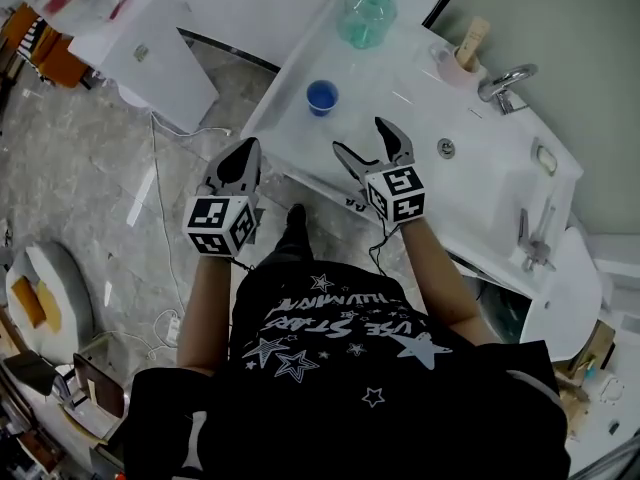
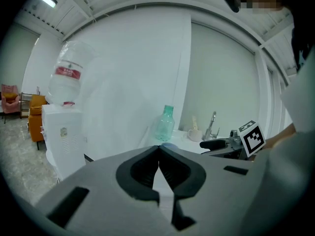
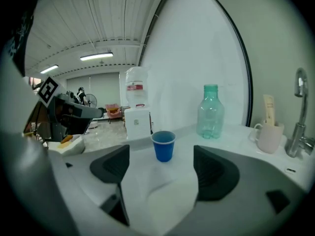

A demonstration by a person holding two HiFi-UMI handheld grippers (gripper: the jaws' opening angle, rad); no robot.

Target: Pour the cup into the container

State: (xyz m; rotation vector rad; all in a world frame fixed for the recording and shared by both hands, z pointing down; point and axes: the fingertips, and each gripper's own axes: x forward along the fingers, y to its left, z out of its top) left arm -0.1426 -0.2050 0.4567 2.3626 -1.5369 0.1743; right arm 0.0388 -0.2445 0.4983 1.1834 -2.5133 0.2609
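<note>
A small blue cup [image 1: 321,97] stands upright on the white counter [image 1: 470,178], near its left end. Behind it stands a clear green plastic bottle [image 1: 368,8], uncapped. My right gripper [image 1: 362,138] is over the counter's front edge, a short way right of and nearer than the cup, with its jaws wide apart and nothing between them. In the right gripper view the cup [image 3: 163,145] stands ahead, centred between the jaws, with the bottle [image 3: 210,112] behind it to the right. My left gripper [image 1: 243,153] hangs over the floor left of the counter, its jaws shut and empty [image 2: 158,148].
A pale mug [image 1: 455,68] holding a utensil and a chrome faucet [image 1: 505,80] stand at the counter's back right, near the sink drain [image 1: 446,148]. A water dispenser [image 2: 61,127] stands on the floor to the left. Cables lie on the stone floor [image 1: 160,218].
</note>
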